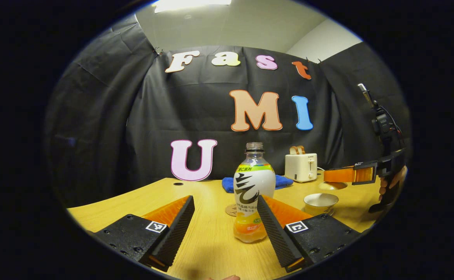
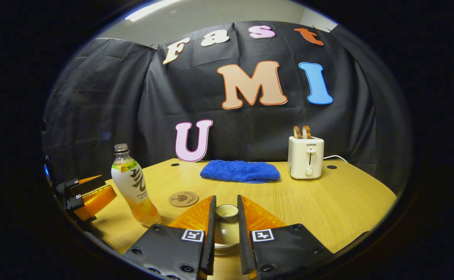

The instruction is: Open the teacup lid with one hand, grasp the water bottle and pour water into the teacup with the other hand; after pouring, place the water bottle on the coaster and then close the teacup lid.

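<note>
Left gripper view: left gripper (image 1: 225,217) open, bottle (image 1: 251,192) upright between fingers, untouched; close squarely at label. Right gripper (image 2: 225,229) clamped lid (image 2: 227,212), lifted off cup (image 1: 321,203); coaster (image 2: 183,198) beside.

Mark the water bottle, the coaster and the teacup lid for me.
water bottle (image 1: 253,182): left gripper view, on its white label.
coaster (image 2: 183,198): right gripper view, middle of its round top face.
teacup lid (image 2: 227,211): right gripper view, on its knob, between the right gripper's fingers.
</note>
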Demonstrator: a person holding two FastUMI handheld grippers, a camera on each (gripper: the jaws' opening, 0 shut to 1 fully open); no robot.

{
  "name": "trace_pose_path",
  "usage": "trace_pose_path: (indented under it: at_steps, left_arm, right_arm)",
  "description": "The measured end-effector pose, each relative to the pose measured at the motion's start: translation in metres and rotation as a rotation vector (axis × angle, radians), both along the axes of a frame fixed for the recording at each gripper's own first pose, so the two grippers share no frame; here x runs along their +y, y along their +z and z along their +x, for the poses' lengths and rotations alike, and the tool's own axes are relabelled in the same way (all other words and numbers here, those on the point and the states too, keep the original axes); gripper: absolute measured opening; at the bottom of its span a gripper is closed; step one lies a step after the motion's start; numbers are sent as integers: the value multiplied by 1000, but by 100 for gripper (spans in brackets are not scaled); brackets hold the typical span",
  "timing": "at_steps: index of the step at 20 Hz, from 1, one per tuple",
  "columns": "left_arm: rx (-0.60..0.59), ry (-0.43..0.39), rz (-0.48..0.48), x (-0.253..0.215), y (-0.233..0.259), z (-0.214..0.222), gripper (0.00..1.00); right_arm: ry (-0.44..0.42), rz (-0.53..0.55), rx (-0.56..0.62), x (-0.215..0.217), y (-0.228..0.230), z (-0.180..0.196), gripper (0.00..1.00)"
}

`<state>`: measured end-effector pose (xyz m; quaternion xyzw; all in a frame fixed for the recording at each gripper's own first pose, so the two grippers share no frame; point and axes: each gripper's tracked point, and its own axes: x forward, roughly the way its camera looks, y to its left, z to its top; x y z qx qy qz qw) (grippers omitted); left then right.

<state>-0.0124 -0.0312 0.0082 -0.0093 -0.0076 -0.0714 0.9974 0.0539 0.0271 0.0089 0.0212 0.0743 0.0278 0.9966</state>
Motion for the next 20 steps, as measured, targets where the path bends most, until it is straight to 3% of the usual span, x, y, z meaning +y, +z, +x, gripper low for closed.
trace_pose_path:
  at_steps: [7,15,20]
  left_arm:
    - [57,-102,-3,-30,-8,7,95]
    - [147,-123,8,-43,-28,30,94]
    - [169,-115,9,-44,-33,33,87]
  right_arm:
    - [-20,24,-23,-15,12,-12,32]
    - [-33,35,-43,-31,22,-24,31]
    - [-53,43,-58,-45,28,-31,32]
